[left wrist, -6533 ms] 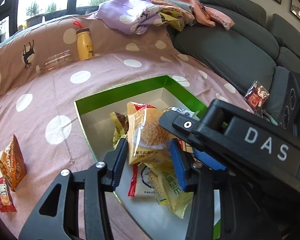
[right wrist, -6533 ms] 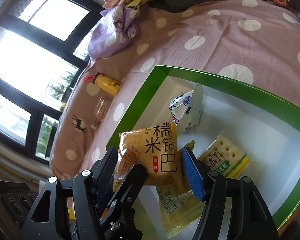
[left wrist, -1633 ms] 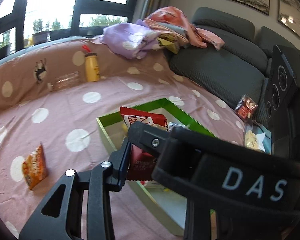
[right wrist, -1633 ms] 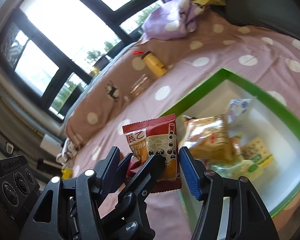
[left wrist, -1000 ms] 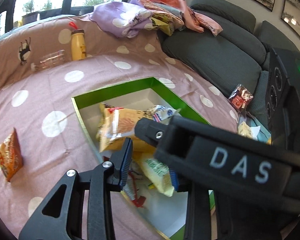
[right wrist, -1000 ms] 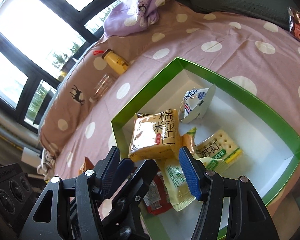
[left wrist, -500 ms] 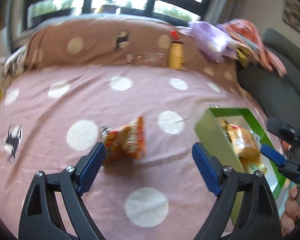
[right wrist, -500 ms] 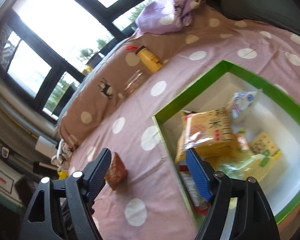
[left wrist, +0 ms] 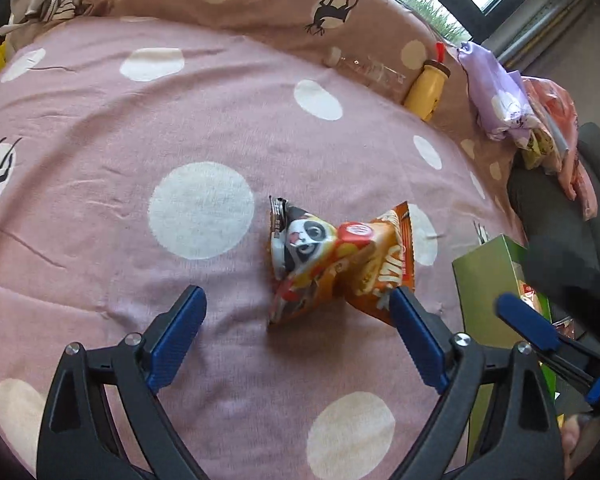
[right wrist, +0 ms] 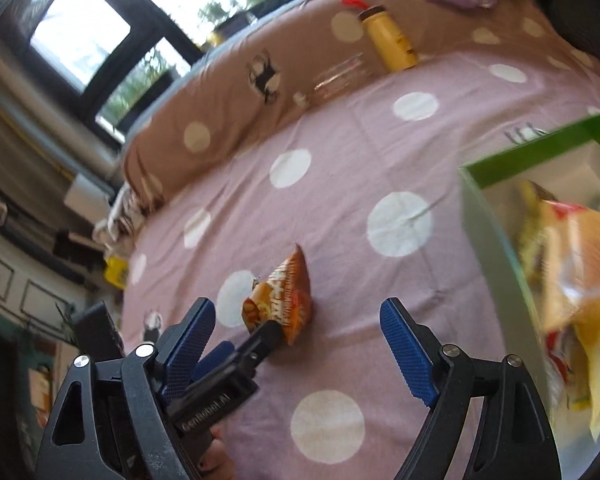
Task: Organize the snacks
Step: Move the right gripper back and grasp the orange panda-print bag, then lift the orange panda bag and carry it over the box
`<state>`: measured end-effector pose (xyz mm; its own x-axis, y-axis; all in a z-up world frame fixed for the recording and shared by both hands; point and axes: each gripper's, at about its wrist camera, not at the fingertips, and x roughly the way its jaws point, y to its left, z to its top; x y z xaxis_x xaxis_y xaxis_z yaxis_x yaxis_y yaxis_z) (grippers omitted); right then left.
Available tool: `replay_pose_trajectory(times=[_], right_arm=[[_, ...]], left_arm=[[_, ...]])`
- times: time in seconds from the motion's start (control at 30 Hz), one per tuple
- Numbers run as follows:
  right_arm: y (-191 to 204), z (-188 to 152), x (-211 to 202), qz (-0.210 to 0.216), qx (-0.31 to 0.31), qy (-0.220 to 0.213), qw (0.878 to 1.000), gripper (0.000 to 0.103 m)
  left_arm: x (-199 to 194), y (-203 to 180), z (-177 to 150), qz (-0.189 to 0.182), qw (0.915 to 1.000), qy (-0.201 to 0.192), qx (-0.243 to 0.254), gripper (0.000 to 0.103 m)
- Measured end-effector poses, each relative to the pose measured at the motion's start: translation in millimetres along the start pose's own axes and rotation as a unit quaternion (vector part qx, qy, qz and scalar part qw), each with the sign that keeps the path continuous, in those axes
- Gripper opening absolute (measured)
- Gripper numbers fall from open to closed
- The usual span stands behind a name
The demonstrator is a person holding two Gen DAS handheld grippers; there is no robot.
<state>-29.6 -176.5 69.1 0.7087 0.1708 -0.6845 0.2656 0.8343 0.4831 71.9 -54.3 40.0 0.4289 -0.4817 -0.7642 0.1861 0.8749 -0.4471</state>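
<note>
Bedspread [left wrist: 112, 128]: pink with white dots, spread flat, brown dotted bolster along the far edge under the windows.
Sofa [left wrist: 548, 216]: dark grey, at the right edge of the left wrist view, crumpled clothes [left wrist: 500, 100] heaped at its end.
Green box [right wrist: 496, 240]: open-topped, white inside, on the bedspread right of centre; several snack packets [right wrist: 580, 264] piled in it, blurred.
Left gripper [left wrist: 296, 340]: jaws spread wide and just opened further, gripping nothing; pointed down at the bedspread, with the orange packet lying between and just beyond the blue pads, the right pad [left wrist: 416, 336] overlapping its corner.
Right gripper [right wrist: 296, 352]: jaws apart and just widened, empty; the left gripper's finger crosses in front of its left pad.
Orange packet [left wrist: 336, 264]: crumpled snack bag with a panda face, lying on the bedspread left of the green box, well apart from it.
Yellow bottle [left wrist: 426, 90]: red-capped, leaning against the bolster.
Clear bottle [left wrist: 366, 68]: lying on its side just beside the yellow bottle.
</note>
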Motion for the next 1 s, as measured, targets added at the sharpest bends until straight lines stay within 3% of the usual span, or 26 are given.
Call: replay_pose_trajectory(times=[0.1, 0.23, 0.3, 0.33, 0.43, 0.7, 1.0], right_arm=[[12, 11, 33, -0.005, -0.026, 0.036, 0.999, 0.084], [17, 16, 60, 0.008, -0.047, 0.053, 0.997, 0.079], [12, 14, 69, 0.022, -0.038, 0.064, 0.997, 0.068], [9, 12, 74, 0.032, -0.027, 0.072, 0.996, 0.059], [-2, 8, 80, 0.044, -0.007, 0.077, 0.996, 0.053], [-7, 2, 66, 0.062, -0.005, 0.069, 0.996, 0.051], [7, -4, 27, 0.096, -0.023, 0.027, 0.995, 0.051]], left_arm=[[4, 1, 2, -0.028, 0.9996, 0.003, -0.005, 0.092], [11, 2, 0, -0.035, 0.9994, 0.006, 0.001, 0.09], [12, 0, 0, -0.046, 0.9989, 0.004, 0.004, 0.085], [13, 0, 1, -0.056, 0.9984, 0.006, 0.002, 0.077], [17, -2, -1, -0.065, 0.9978, 0.01, 0.002, 0.072], [3, -14, -6, -0.053, 0.9983, 0.0, 0.023, 0.067], [-35, -35, -12, -0.04, 0.9957, -0.039, 0.073, 0.067]])
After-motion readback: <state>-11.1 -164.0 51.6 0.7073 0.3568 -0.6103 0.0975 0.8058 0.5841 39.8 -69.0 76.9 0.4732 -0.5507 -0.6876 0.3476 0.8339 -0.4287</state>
